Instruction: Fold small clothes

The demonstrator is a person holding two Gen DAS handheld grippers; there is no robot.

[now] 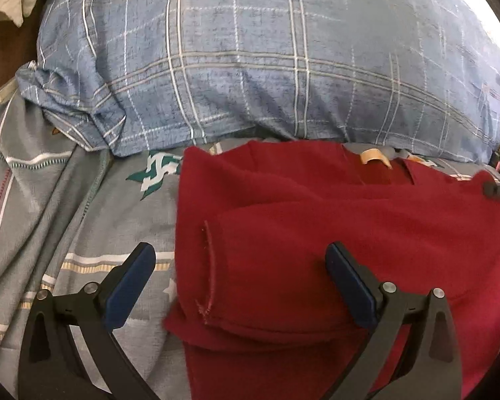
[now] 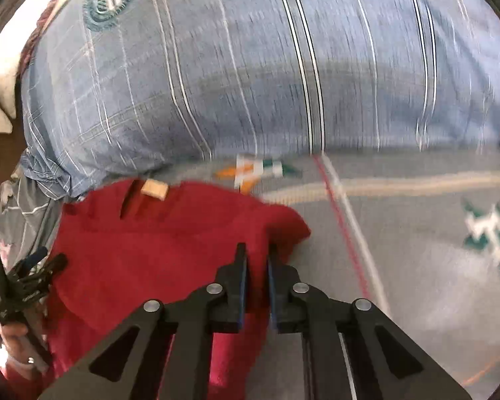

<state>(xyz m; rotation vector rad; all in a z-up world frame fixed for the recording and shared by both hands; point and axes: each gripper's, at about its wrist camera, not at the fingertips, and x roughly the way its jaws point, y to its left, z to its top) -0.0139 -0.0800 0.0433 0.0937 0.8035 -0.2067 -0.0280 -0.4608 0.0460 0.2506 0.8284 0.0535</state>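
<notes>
Probably soft, light red T-shirt (image 1: 333, 220): best pinched at hem corners. Left gripper (image 1: 240, 266) spread wide, empty; right gripper (image 2: 256, 260) nearly closed on shirt's edge.

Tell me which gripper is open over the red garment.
The left gripper: its blue pads stand wide apart above the red garment's edge. The right gripper differs, jaws nearly closed at the opposite edge.
</notes>
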